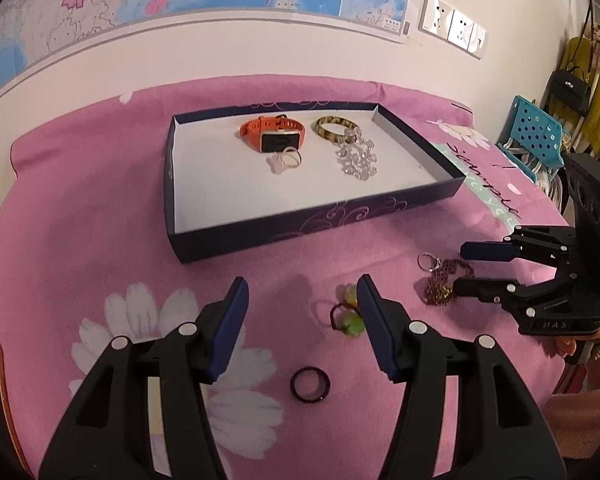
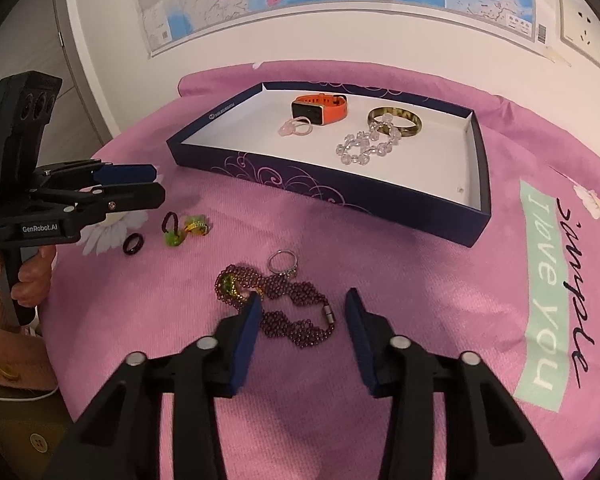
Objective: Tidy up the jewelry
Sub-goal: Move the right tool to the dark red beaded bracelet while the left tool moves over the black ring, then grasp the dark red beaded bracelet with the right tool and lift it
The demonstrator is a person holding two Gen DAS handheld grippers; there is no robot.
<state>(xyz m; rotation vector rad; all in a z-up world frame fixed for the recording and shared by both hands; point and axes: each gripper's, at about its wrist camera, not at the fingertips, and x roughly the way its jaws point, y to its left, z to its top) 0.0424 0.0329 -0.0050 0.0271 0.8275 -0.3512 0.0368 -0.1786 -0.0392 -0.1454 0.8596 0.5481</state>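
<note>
My left fingers [image 1: 302,294] hang half open and empty over the green bead ring [image 1: 346,312]; the black ring [image 1: 310,389] lies nearer. My right fingers [image 2: 302,306], parted and holding nothing, straddle the purple bead bracelet [image 2: 296,316]. I should pinch its clasp end, then lift toward the box [image 2: 476,184].

On the pink cloth [image 1: 100,208] a dark blue tray [image 1: 312,220] holds an orange watch [image 1: 274,134], a pale ring [image 1: 286,159], a bangle [image 1: 334,130] and a clear bead bracelet [image 1: 356,160]. The left gripper [image 1: 302,308] hangs with jaws apart; a green hair tie [image 1: 346,314] lies just inside its right finger and a black ring [image 1: 311,384] nearer the camera. At right, the right gripper [image 1: 466,270] straddles a purple bead chain [image 1: 440,290] beside a silver ring [image 1: 428,262].
</note>
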